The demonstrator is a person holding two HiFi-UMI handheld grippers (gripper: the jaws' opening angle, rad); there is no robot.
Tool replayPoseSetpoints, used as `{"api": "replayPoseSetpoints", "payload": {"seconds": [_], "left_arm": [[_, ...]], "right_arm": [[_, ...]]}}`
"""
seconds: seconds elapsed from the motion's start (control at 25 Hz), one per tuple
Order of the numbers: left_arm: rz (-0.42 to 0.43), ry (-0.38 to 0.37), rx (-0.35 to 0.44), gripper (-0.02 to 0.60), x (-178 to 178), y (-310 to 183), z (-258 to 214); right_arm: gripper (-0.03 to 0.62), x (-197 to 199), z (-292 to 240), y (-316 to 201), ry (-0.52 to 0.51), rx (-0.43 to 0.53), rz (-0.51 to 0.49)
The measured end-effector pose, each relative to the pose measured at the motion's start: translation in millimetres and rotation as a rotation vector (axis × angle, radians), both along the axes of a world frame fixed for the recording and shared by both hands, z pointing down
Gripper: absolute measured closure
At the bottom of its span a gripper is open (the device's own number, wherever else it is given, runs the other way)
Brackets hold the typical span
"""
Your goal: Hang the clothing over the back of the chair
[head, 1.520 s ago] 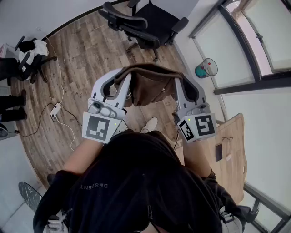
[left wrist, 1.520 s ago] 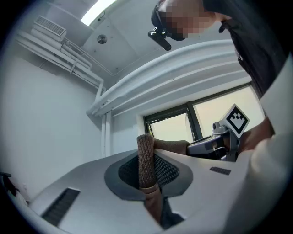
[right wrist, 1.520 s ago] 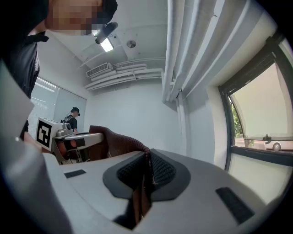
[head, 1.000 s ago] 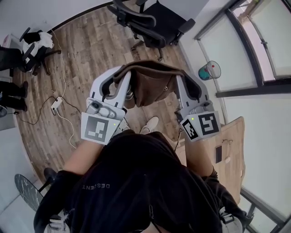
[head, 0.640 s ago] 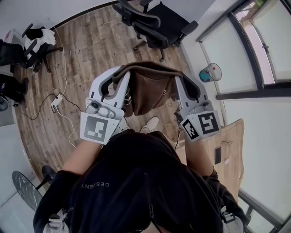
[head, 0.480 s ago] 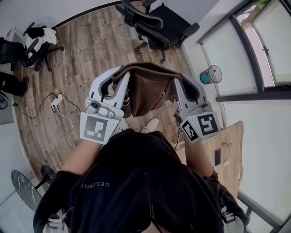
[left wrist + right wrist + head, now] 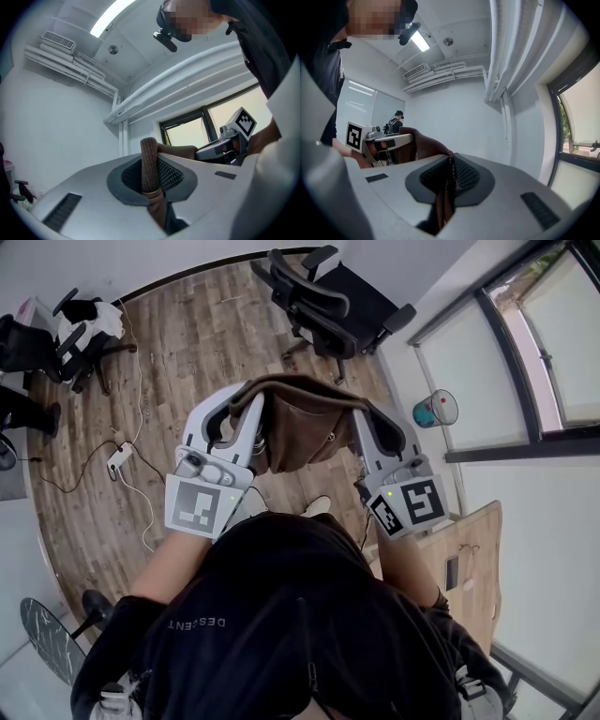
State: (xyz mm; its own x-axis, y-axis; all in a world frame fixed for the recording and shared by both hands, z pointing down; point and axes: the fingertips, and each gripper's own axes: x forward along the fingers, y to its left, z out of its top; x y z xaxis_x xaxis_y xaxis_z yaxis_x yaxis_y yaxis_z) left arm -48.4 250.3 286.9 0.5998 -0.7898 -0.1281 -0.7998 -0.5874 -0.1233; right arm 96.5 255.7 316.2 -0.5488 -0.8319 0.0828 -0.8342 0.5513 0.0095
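Wooden floor [image 7: 178,343] ahead: black chair [image 7: 349,298] sits fuller in view than a second ago. My left claw [image 7: 251,407] and right claw [image 7: 360,418] each pinch the brown clothing [image 7: 302,423], short of that chair; draping not begun.

Wood floor [image 7: 178,343], black chair [image 7: 333,301] at 12 o'clock, second chair [image 7: 80,334] bearing a white cloth at 10, white cable [image 7: 131,381] and power strip [image 7: 120,458] at 9, bin [image 7: 436,409] at 2, desk [image 7: 469,559] at 4
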Motion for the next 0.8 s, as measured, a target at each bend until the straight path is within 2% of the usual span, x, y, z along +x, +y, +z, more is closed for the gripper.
{"api": "replayPoseSetpoints", "payload": {"seconds": [0.24,0.52,0.8], "left_arm": [[0.02,0.001,0.018,0.534,-31.1,-9.0,-3.7],[0.03,0.003,0.003,0.534,-63.3,-24.7,-2.0],[0.012,0.001,-0.012,0.534,-79.5,-48.7,5.9]], "right_arm": [[0.554,-30.3,-5.2,-11.1,0.012,0.02,0.025],[0.554,-62.1,-3.0,-25.5,0.011,0.008,0.042],[0.554,-79.0,8.0,-47.2,0.012,-0.019,0.023]]}}
